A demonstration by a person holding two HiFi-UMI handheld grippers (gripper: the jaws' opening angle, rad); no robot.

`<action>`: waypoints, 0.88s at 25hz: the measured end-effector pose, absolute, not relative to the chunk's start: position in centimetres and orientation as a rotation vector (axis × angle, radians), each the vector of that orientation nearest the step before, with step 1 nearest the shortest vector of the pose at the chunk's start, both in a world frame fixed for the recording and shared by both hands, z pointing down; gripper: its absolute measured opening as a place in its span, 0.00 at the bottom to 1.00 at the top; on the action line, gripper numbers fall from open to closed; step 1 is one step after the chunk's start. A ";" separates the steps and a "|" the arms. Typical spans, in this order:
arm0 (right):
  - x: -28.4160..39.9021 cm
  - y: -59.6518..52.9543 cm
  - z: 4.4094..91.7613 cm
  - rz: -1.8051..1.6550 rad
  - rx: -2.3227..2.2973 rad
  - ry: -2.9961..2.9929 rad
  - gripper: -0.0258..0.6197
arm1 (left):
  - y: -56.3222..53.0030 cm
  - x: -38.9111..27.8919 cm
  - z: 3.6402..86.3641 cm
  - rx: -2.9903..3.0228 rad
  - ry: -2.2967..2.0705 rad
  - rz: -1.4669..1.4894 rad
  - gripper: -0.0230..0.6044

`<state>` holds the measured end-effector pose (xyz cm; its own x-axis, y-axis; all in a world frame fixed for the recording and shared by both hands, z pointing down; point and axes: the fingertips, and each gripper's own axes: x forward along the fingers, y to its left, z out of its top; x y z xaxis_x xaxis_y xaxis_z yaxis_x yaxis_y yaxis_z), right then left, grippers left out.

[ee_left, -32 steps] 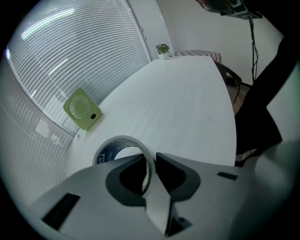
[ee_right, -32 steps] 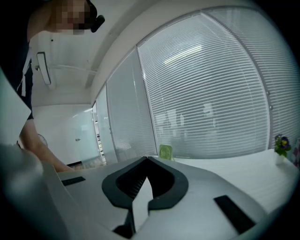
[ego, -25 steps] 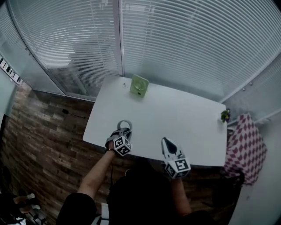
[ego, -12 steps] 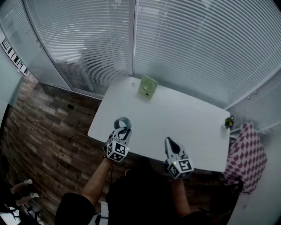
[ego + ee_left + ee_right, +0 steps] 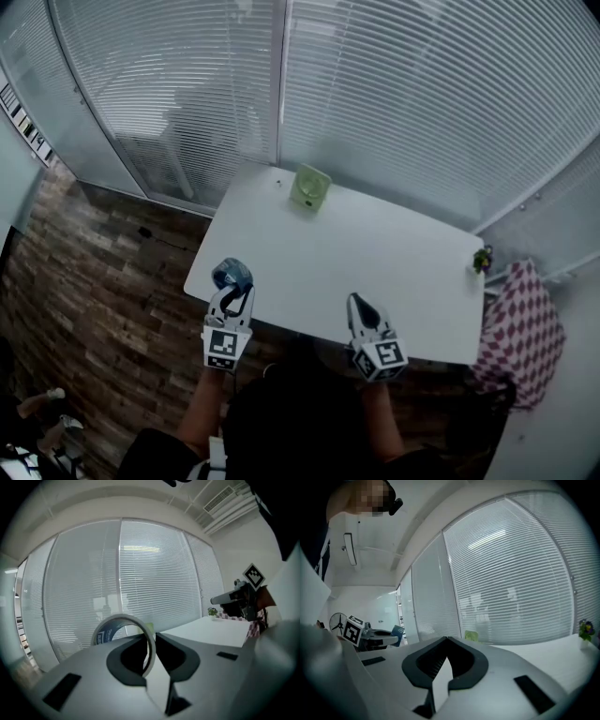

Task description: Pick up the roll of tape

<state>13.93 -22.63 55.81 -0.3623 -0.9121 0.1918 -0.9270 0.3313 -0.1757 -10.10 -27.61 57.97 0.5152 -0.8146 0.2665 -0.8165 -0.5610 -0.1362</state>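
The roll of tape (image 5: 232, 275), pale with a blue inner face, is up off the white table (image 5: 375, 253), out past its near left corner. My left gripper (image 5: 233, 287) is shut on the roll's wall. In the left gripper view the tape (image 5: 112, 626) stands on edge, its rim pinched between the jaws of the left gripper (image 5: 152, 638). My right gripper (image 5: 357, 303) hovers at the table's near edge, shut with nothing in it. The right gripper view shows that right gripper (image 5: 446, 641) with its jaws closed together, and off to the left the left gripper (image 5: 375, 635) carrying the tape (image 5: 398, 631).
A small green box-like thing (image 5: 309, 187) stands at the table's far edge before the blinds. A tiny potted plant (image 5: 482, 257) sits at the right corner. A red-checked cloth (image 5: 520, 323) hangs beside the table on the right. Brick-pattern floor (image 5: 112, 281) lies to the left.
My left gripper has lifted the tape off the table, drawn it back toward the near left corner and rolled. The right gripper has stayed put.
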 end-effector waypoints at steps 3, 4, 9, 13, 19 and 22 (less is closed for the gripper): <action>14.0 -22.7 55.6 0.382 1.754 -2.508 0.05 | -27.0 -11.0 57.4 2.710 -1.492 0.430 0.12; 14.1 -22.7 55.5 0.377 1.760 -2.503 0.05 | -26.9 -11.2 57.2 2.702 -1.494 0.416 0.12; 14.2 -23.0 54.9 0.349 1.789 -2.463 0.05 | -26.1 -11.4 56.1 2.735 -1.492 0.392 0.12; 13.6 -23.2 54.5 0.285 1.754 -2.484 0.05 | -25.7 -11.1 55.2 2.741 -1.469 0.337 0.12; 13.8 -23.1 54.3 0.228 1.742 -2.453 0.05 | -25.6 -10.8 54.6 2.757 -1.455 0.290 0.12; 13.8 -23.1 54.7 0.249 1.724 -2.442 0.05 | -25.7 -10.7 54.5 2.761 -1.454 0.294 0.12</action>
